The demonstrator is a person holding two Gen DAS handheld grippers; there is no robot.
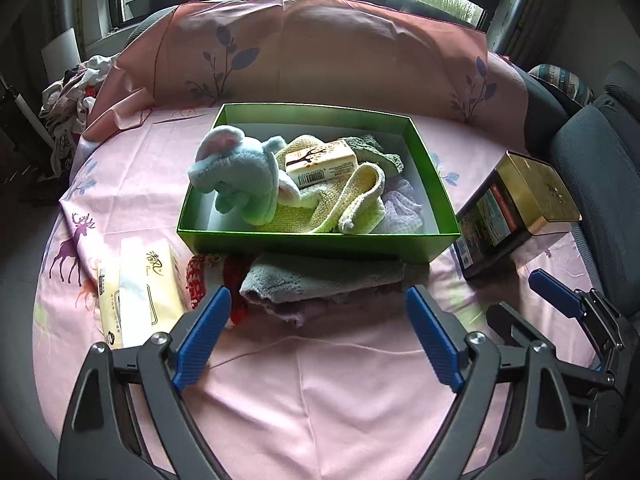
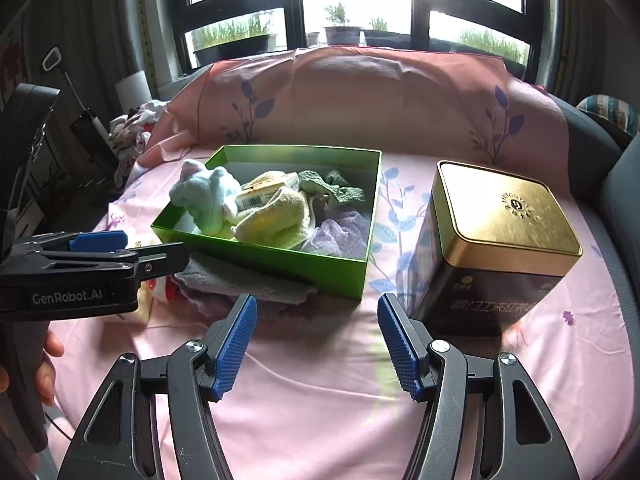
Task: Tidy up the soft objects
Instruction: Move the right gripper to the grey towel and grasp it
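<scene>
Left gripper point(image 1: 318, 300) jaws wide apart, empty, above the grey cloth point(image 1: 320, 282); right gripper point(image 2: 316, 312) also spread wide, empty, near green box point(image 2: 280, 264).

The grey towel point(image 1: 320, 280) lies partly under the green box point(image 1: 316, 246), so its full extent can't be seen, and the red-white knit item point(image 1: 199, 276) beside it is half hidden by the left tongs' finger point(image 1: 204, 332) and too bunched to identify. Inside the box, the lilac cloth point(image 2: 340, 232) is mostly buried under the yellow towel point(image 2: 276, 220), and the print on the small tissue pack point(image 1: 320, 162) is too small to read. The right tongs point(image 1: 560, 300) in the left wrist view are cut off by the edge w/ only one blue pad showing, and text on the tin point(image 2: 492, 240) is blurred.
</scene>
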